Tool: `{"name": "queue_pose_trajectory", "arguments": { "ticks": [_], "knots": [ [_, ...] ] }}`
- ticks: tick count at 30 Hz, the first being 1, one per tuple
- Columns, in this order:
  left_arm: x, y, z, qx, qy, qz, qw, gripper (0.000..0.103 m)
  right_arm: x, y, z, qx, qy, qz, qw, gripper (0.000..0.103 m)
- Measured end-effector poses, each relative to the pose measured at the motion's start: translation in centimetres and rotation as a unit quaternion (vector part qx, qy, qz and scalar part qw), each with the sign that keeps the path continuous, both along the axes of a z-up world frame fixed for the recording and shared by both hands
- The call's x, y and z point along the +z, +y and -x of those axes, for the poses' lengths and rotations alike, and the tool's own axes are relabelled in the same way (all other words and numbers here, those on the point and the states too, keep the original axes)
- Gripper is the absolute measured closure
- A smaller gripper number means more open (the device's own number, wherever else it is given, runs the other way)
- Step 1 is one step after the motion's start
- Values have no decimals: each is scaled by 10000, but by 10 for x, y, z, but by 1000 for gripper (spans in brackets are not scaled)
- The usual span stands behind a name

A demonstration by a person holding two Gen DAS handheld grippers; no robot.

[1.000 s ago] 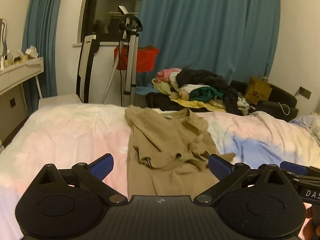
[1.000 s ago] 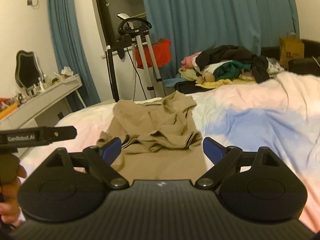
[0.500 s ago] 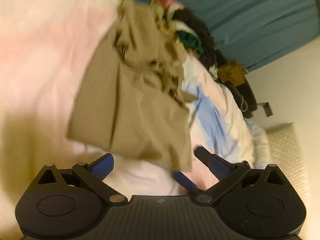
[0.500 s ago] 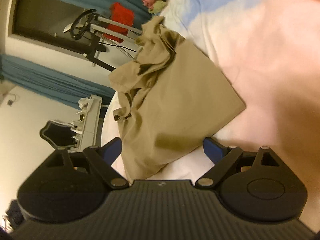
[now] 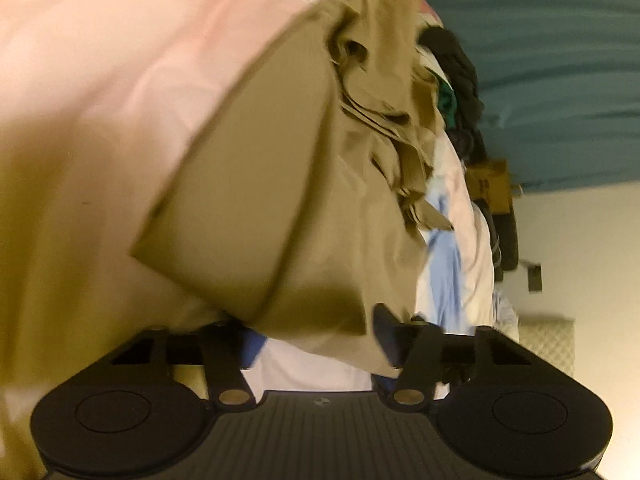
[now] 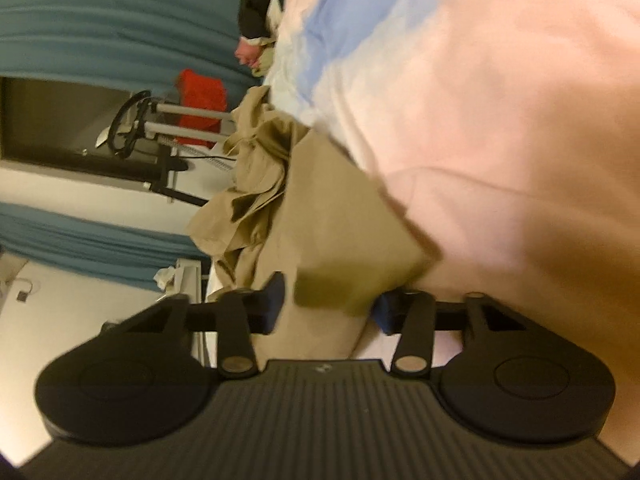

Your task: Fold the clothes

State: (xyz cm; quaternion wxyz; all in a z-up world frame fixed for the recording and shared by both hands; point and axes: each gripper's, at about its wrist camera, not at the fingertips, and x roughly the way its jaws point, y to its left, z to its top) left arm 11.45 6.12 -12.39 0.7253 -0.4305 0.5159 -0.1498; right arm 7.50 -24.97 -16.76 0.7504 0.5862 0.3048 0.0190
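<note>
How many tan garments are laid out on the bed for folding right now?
1. The tan shirt lies on the bed, its near hem between the open left tongs and right tongs. The clothes pile behind may hide more.

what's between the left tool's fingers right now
The near hem of the tan shirt lies between the open left tool's fingers, seen in the left wrist view.

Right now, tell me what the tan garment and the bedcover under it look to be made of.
Tan garment: thin woven cloth, matte, probably cotton or a blend; it creases sharply and bunches at its far end.
Bedcover: soft matte fabric, dyed pink, blue and white, with shallow wrinkles. Blur hides the weave of both.
</note>
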Motion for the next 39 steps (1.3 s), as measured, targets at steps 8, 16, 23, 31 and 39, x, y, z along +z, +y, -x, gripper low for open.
{"name": "queue_pose_trajectory", "arguments": {
  "ticks": [8, 16, 23, 31, 39],
  "knots": [
    [-1, 29, 2, 667, 6, 124, 9977, 75, 11, -6, 9, -151, -137, 413, 9989, 92],
    [-7, 42, 0, 931, 106, 235, 9953, 76, 22, -3, 6, -76, -291, 821, 9962, 93],
    [17, 33, -8, 889, -366, -97, 9953, 95, 31, -1, 6, -68, -596, 978, 9934, 95],
    [64, 39, 33, 900, -1256, -248, 9877, 97, 67, 7, 32, -24, -1199, 1089, 9868, 95],
    [92, 54, 133, 848, -1592, -170, 9835, 97, 103, 24, 125, -18, -1477, 1361, 9796, 95]
  ]
}}
